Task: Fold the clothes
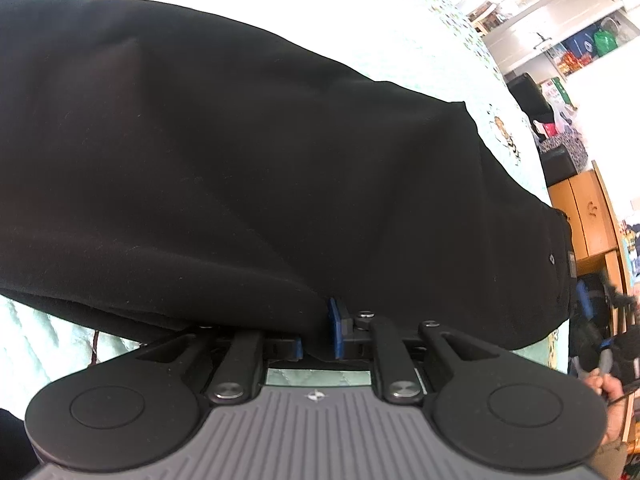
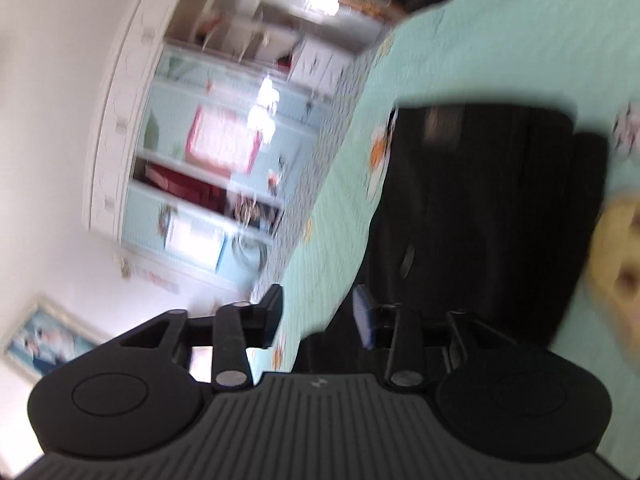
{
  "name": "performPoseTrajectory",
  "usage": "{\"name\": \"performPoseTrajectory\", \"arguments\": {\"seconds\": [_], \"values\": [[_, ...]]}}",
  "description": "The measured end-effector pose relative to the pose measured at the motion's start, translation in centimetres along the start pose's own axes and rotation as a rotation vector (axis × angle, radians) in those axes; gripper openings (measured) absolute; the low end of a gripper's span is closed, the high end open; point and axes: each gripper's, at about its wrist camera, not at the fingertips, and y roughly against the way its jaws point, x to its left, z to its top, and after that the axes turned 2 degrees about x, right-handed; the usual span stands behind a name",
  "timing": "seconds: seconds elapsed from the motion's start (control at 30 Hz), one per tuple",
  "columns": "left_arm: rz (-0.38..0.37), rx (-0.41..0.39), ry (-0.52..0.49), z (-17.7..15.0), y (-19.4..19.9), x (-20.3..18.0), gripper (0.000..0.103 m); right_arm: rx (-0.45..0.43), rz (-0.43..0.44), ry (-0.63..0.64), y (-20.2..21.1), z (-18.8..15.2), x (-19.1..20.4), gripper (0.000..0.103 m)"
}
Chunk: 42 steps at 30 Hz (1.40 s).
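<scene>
**Left gripper pins a fold of the black garment while the right swings free**

Left wrist view: the black garment (image 1: 240,160) fills most of the frame, spread over the pale mint quilt (image 1: 420,32) that shows along the top and at the lower left; the left gripper (image 1: 318,336) sits at the lower centre, its blue pads (image 1: 333,328) drawn close together with a ridge of the dark cloth caught between them; the jaws stand nearly closed on that fold, which I judge to be an anchoring hold, keeping the near edge in place so the rest can be folded over; the gripper tilts steeply down onto the bed, its body low at the bottom edge; at the far right edge a hand (image 1: 610,390) shows beside wooden furniture (image 1: 584,216).

Right wrist view: the frame is smeared with motion blur, and the room reads tilted, with shelves (image 2: 224,152) at the left and the quilt (image 2: 460,52) at the upper right; the right gripper (image 2: 318,316) at the lower centre stands about half open with nothing between its fingers; the garment (image 2: 480,200) lies beyond it at the centre right, apart from the pads; the gripper points almost level across the bed, probably heading for a fresh hold on the cloth; a blurred yellowish shape (image 2: 618,248) at the right edge I cannot identify.
</scene>
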Motion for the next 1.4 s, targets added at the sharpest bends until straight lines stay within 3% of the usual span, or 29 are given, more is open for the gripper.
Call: {"name": "performPoseTrajectory", "arguments": {"seconds": [0.07,0.17,0.23,0.3,0.57,0.9,1.13,1.4], "values": [[-0.006,0.000,0.025,0.1,0.1,0.2,0.016,-0.022,-0.072,-0.037,0.4,0.7,-1.6,0.053],[-0.019,0.000,0.048,0.2,0.0,0.6,0.016,-0.138,-0.007,-0.091,2.7,0.1,-3.2,0.053],[-0.032,0.003,0.073,0.3,0.0,0.9,0.016,-0.246,0.008,-0.116,4.6,-0.6,-4.2,0.054],[-0.047,0.008,0.101,0.5,0.1,1.3,0.016,-0.292,-0.007,-0.130,5.0,-0.6,-5.1,0.057],[-0.048,0.016,0.131,0.5,0.3,1.4,0.016,-0.256,-0.059,-0.069,4.0,1.0,-7.3,0.060],[-0.055,0.016,0.151,0.5,0.4,1.8,0.016,-0.210,-0.142,-0.042,3.2,1.2,-5.4,0.059],[-0.069,0.021,0.156,0.5,0.4,2.2,0.016,-0.246,-0.072,-0.183,2.9,1.6,-7.1,0.059],[-0.070,0.023,0.146,0.5,0.3,2.2,0.016,-0.255,-0.080,-0.176,2.1,1.9,-6.7,0.060]]}}
